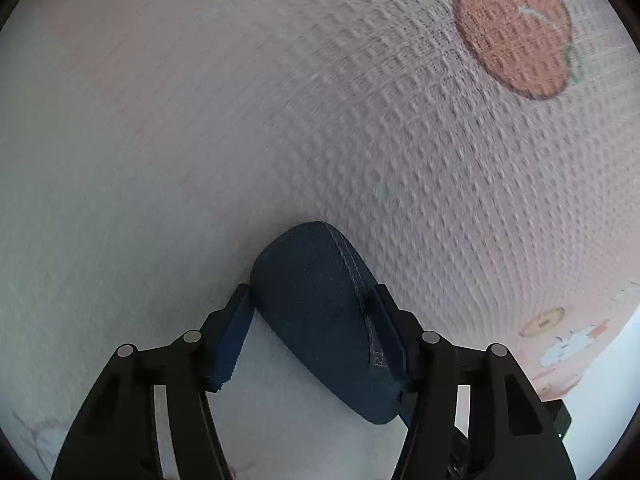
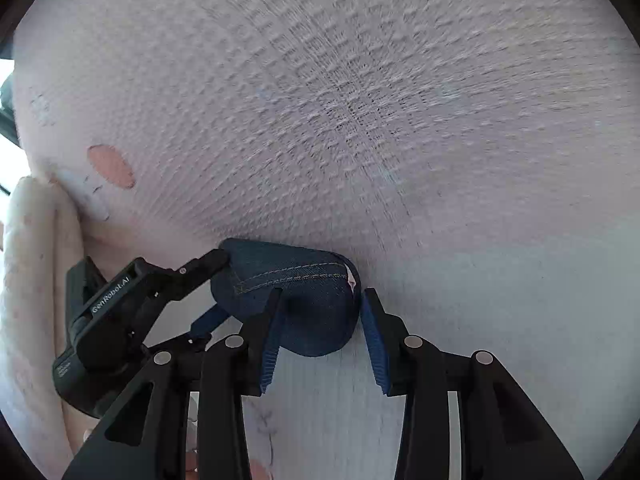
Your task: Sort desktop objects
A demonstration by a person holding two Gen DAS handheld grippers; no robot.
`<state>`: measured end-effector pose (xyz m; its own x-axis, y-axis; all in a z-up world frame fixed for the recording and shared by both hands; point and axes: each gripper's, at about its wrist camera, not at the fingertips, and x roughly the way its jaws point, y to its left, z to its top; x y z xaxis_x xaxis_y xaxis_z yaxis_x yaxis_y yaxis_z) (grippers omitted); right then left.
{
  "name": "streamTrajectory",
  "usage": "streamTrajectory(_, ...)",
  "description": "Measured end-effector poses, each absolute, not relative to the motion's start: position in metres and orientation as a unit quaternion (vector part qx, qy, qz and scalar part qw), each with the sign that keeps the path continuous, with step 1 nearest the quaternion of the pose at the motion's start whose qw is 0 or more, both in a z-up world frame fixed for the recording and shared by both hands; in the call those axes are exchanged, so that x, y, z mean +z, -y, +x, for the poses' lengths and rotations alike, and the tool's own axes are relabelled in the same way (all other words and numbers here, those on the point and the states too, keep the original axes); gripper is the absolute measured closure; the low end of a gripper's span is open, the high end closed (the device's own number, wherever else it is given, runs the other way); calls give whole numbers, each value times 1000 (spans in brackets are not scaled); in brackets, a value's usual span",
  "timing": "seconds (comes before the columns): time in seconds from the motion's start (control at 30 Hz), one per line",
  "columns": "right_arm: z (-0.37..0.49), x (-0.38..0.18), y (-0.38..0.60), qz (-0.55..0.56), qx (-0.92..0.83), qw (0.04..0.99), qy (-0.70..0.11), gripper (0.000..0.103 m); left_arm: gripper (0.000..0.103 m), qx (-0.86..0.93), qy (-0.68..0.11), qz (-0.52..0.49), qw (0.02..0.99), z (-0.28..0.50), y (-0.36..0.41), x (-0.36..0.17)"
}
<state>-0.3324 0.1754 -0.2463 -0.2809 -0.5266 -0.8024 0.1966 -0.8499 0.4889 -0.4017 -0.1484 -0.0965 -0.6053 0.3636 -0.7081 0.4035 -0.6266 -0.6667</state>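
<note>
Both tongs grip one dark denim pouch (image 1: 320,316) on the waffle-weave cloth (image 1: 280,120): left tongs (image 1: 316,320) wide, right tongs (image 2: 320,312) narrower.

Dark blue denim pouch (image 1: 320,320) (pale stitching) on pinkish waffle-textured cloth (image 1: 280,120) with orange circles.

The far cloth (image 1: 360,120) is smeared with blur, its weave unclear. The orange print (image 1: 514,28) shows no detail. The denim case (image 2: 292,300) is partly hidden behind gripper fingers (image 2: 270,320).
</note>
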Motion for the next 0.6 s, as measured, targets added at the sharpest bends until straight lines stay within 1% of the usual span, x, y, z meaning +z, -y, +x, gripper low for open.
streamTrajectory(0.13,-306,-236,-188,566,-780,226,140,68,47,-775,-443,451,3,-352,141,-104)
streamTrajectory(0.27,-266,-227,-199,578,-776,222,120,68,48,-761,-464,453,-1,-291,137,-112)
streamTrajectory(0.33,-245,-224,-209,585,-772,215,124,68,48,-759,-470,451,1,-260,133,-117)
streamTrajectory(0.4,-227,-219,-221,590,-769,209,130,69,48,-753,-481,448,4,-237,118,-123)
streamTrajectory(0.47,-203,-209,-236,579,-777,210,129,69,50,-744,-496,447,-1,-213,66,-101)
streamTrajectory(0.5,-191,-204,-242,575,-780,212,130,69,50,-740,-503,446,-9,-205,54,-99)
streamTrajectory(0.53,-181,-199,-244,574,-778,217,134,69,53,-738,-505,447,-17,-191,50,-94)
streamTrajectory(0.57,-170,-194,-250,575,-774,223,142,69,57,-740,-502,447,-25,-171,43,-89)
streamTrajectory(0.6,-158,-190,-255,577,-770,229,149,73,66,-742,-496,450,-39,-157,37,-85)
